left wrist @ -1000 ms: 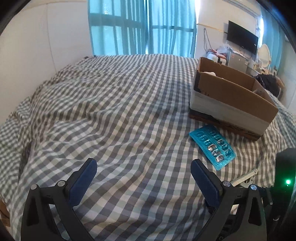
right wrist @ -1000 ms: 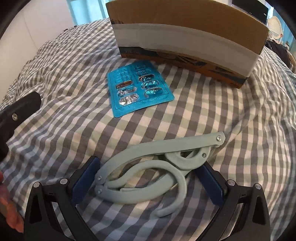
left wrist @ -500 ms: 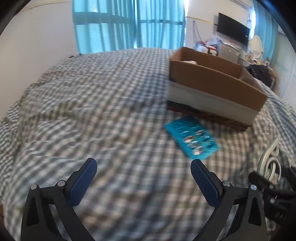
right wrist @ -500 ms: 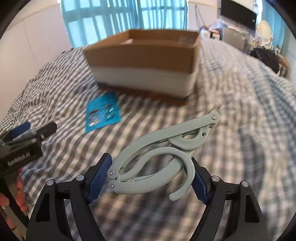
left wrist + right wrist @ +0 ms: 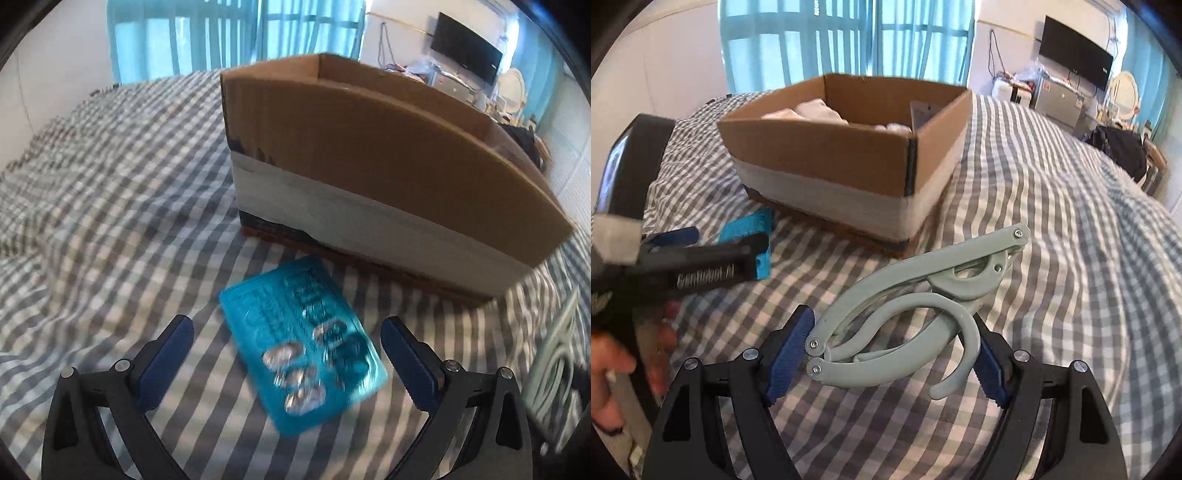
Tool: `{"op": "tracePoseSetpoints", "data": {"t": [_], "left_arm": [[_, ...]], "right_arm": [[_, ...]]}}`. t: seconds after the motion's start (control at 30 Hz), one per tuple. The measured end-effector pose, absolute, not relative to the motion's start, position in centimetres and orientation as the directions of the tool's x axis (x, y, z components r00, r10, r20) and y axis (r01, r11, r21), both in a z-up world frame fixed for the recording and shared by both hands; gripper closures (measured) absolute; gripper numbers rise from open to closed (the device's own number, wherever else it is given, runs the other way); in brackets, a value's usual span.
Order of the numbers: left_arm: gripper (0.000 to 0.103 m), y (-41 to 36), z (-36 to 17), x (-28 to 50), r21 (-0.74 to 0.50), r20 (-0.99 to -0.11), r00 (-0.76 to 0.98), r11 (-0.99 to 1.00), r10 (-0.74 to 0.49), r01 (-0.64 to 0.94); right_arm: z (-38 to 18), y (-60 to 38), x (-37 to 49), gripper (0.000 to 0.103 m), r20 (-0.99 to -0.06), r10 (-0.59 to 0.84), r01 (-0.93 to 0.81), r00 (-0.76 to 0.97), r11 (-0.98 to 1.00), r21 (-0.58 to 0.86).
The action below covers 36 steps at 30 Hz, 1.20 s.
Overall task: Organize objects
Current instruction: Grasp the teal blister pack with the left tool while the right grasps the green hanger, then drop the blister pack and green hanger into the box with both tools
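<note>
Right gripper: 2 blue pads clamp folded grey-green hanger, held clear above checked bedspread. Left gripper: jaws spread wide, nothing gripped, blue blister pack lying on bedspread between fingers. Cardboard box just beyond pack, white items inside.

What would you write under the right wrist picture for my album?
Right tongs grip a folded green hanger above the checked bed, facing the cardboard box.
</note>
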<state>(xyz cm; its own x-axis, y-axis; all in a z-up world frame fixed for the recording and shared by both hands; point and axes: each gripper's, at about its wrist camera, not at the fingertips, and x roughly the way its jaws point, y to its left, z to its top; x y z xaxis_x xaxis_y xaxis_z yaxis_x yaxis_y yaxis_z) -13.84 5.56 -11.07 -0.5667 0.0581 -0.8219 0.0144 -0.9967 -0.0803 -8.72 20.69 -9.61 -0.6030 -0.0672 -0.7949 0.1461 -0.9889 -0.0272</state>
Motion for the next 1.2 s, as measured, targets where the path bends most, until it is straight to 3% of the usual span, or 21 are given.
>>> {"op": "tracePoseSetpoints", "data": {"t": [0.07, 0.17, 0.2, 0.23, 0.3, 0.33, 0.4, 0.53, 0.93, 1.2], "left_arm": [[0.001, 5.6, -11.8, -14.4, -0.069, -0.831, -0.554, -0.997, 0.046, 0.02], [0.011, 5.6, -12.5, -14.6, -0.087, -0.844, -0.533, -0.996, 0.063, 0.02], [0.018, 5.7, -12.5, -14.5, -0.093, -0.841, -0.536, -0.996, 0.073, 0.01], [0.032, 5.9, -12.3, -14.3, -0.101, -0.838, -0.539, -0.995, 0.089, -0.008], [0.045, 6.1, -11.9, -13.9, -0.103, -0.837, -0.537, -0.994, 0.105, -0.034], [0.059, 6.2, -11.7, -13.6, -0.101, -0.838, -0.535, -0.994, 0.109, -0.043], [0.077, 6.1, -11.2, -13.0, -0.102, -0.841, -0.529, -0.993, 0.118, -0.059], [0.094, 5.4, -10.2, -11.1, -0.139, -0.84, -0.517, -0.986, 0.164, -0.087], [0.095, 2.2, -4.0, -4.7, -0.186, -0.773, -0.596, -0.976, 0.217, -0.114], [0.095, 2.4, 2.0, -4.3, -0.179, -0.703, -0.671, -0.971, 0.237, -0.156]], "right_arm": [[-10.1, 21.1, -8.9, 0.023, -0.802, -0.076, 0.14, -0.593, -0.99, -0.01], [-10.5, 21.4, -9.1, 0.023, -0.804, -0.084, 0.137, -0.588, -0.991, 0.003], [-10.5, 21.3, -9.1, 0.023, -0.805, -0.085, 0.138, -0.587, -0.99, 0.004], [-10.6, 21.3, -9.0, 0.023, -0.806, -0.084, 0.139, -0.586, -0.99, 0.002], [-10.5, 21.2, -8.8, 0.023, -0.804, -0.079, 0.141, -0.589, -0.99, -0.006], [-10.4, 21.1, -8.6, 0.023, -0.803, -0.075, 0.141, -0.592, -0.99, -0.011], [-9.9, 21.0, -8.1, 0.023, -0.796, -0.07, 0.14, -0.601, -0.99, -0.019], [-8.8, 20.8, -7.1, 0.023, -0.783, -0.069, 0.137, -0.618, -0.99, -0.021], [-4.3, 20.2, -2.4, 0.023, -0.743, -0.053, 0.126, -0.667, -0.991, -0.042], [1.4, 19.2, -2.2, 0.023, -0.677, -0.082, 0.18, -0.731, -0.981, -0.076]]}}
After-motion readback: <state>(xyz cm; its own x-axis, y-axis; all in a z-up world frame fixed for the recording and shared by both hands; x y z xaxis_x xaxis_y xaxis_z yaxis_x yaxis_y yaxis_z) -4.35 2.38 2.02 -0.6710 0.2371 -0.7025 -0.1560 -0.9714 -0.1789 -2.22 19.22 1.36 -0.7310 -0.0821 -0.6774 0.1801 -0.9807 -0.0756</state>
